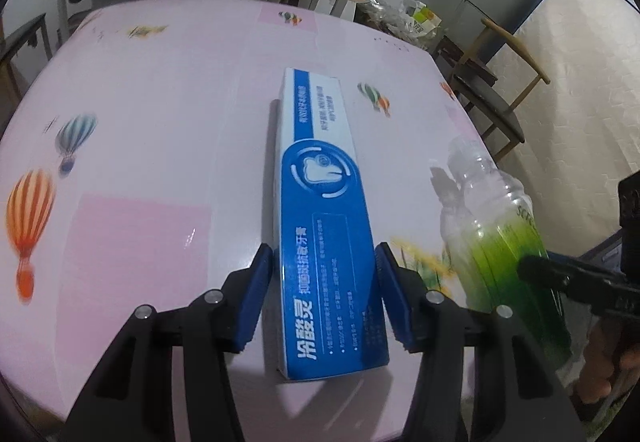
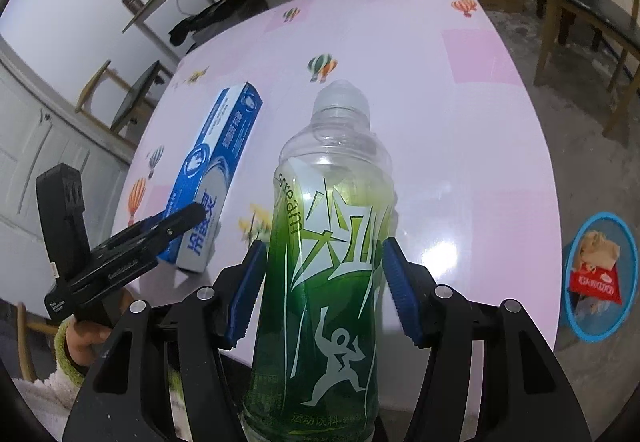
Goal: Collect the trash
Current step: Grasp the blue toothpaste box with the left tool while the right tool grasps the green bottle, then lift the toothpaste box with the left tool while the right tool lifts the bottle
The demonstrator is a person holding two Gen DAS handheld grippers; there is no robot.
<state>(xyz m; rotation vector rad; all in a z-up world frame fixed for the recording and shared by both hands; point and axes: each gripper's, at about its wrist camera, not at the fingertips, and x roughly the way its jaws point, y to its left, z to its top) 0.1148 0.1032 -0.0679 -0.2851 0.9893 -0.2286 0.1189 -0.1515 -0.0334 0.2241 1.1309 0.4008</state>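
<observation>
While the pink table [image 1: 160, 102] with its printed hot-air balloons fills most of the room's middle, the left gripper [image 1: 324, 294] sits low over its near edge, blue pads spread to either side of a blue-and-white toothpaste box [image 1: 320, 210]. The box lies flat on the tabletop, pointing away along the fingers; the left pad stands a sliver off its side and the right pad is at or almost at its other edge, so the jaws bracket it without clearly clamping it.

Just to the right of the box is a clear plastic bottle [image 2: 332, 242] with a green sports-drink label and a little green liquid inside. The right gripper [image 2: 324, 290] has its pads [image 2: 402, 290] on both sides of the label, the left one touching the plastic and the right one at the bottle's edge; whether the grip is firm I cannot tell. The bottle's cap end points away over the table.

Farther right, beyond the table edge and down on the floor, a blue bin [image 2: 572, 306] holds a red wrapper [image 2: 596, 280] and brown paper.
</observation>
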